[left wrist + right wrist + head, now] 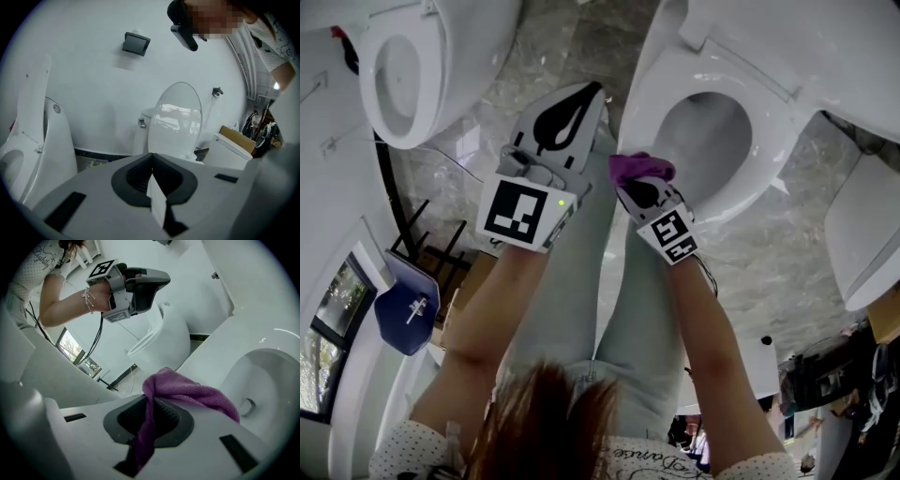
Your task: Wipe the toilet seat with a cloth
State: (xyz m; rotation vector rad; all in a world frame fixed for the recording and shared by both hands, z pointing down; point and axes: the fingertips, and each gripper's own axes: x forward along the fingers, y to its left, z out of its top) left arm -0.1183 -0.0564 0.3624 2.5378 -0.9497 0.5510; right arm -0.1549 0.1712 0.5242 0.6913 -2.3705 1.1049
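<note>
we had the purple cloth [190, 391] clamped in the right gripper [637, 186]. its jaws were closed on a pinched fold, and the rest of the fabric was bunched over the front of the claw. from the head view, the cloth sat at the near edge of the toilet seat [772, 145], at the rim closest to us. we could not tell whether it was pressed onto the seat or just above it.

the left gripper [592, 92] was held up and away from that toilet, between it and a second toilet [403, 66] on our left. its jaws were together with nothing between them, and it had no part in the wipe.

as for progress, the cloth was picked up and brought to the seat, so the preparation looked finished. the seat ring was plain white and glossy all round, with no smear, wet track or dirt to mark where a pass had gone. we therefore judged the wiping to be at or near its start. the far side and both flanks of the ring lay apart from the cloth, and most of the round appeared left to do.
</note>
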